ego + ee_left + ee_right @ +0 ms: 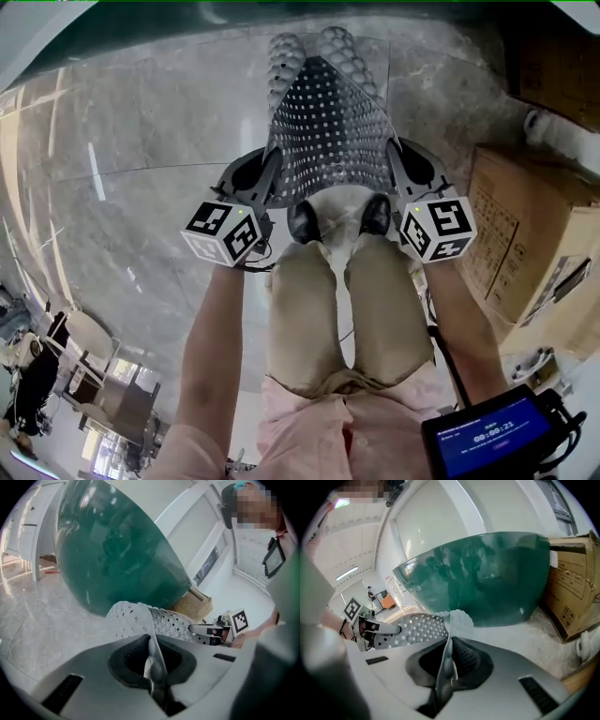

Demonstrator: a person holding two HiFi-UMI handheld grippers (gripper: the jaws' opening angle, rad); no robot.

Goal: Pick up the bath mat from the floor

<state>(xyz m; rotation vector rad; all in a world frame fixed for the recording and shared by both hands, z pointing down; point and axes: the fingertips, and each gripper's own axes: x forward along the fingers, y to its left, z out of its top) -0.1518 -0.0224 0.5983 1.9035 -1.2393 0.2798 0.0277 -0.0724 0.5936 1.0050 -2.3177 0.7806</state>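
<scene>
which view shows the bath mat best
The head view: nearly the whole bath mat hangs stretched between the left gripper and right gripper. Each gripper view shows only a pinched edge and part of the sheet.

bath mat (328,131) corners: were buried between clamped jaws of left gripper (253,178) and right gripper (410,171)
green tub (112,550): top was cut off
cardboard box (530,244): right side was cut off
screen (489,438) print: was too small to read
</scene>
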